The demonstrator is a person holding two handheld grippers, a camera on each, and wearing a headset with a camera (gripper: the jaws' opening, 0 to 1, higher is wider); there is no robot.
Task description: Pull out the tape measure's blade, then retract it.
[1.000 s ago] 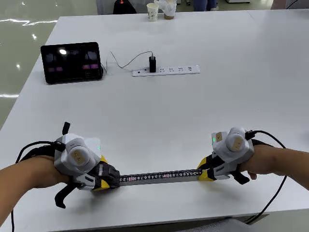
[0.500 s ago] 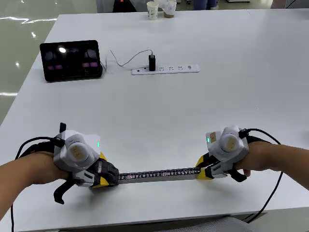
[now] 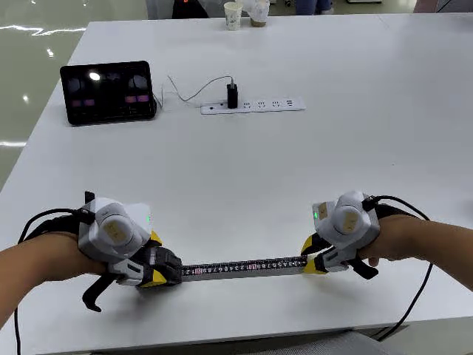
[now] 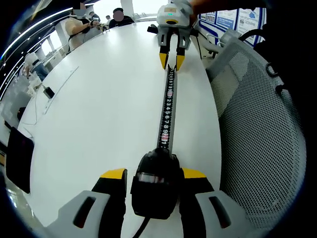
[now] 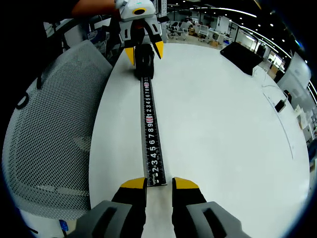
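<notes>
The black tape measure case [image 3: 165,267] lies near the white table's front edge, and my left gripper [image 3: 157,269] is shut on it. In the left gripper view the case [image 4: 155,184] sits between the yellow-tipped jaws. The blade [image 3: 244,266] is pulled out flat along the table toward the right. My right gripper [image 3: 313,262] is shut on the blade's tip. The right gripper view has that tip [image 5: 155,179] between its jaws, with the blade [image 5: 150,129] running off to the case [image 5: 143,58]. Each gripper faces the other along the blade.
A dark tablet [image 3: 109,92] stands at the far left, and a white power strip [image 3: 253,106] with a plugged charger lies mid-table. Paper cups [image 3: 233,15] sit at the far edge. A grey mesh chair [image 4: 257,124] is just off the table's front edge [image 3: 244,334].
Both grips are as before. The two grippers have drifted slightly left in the view, and the blade's drawn-out length looks about the same.
</notes>
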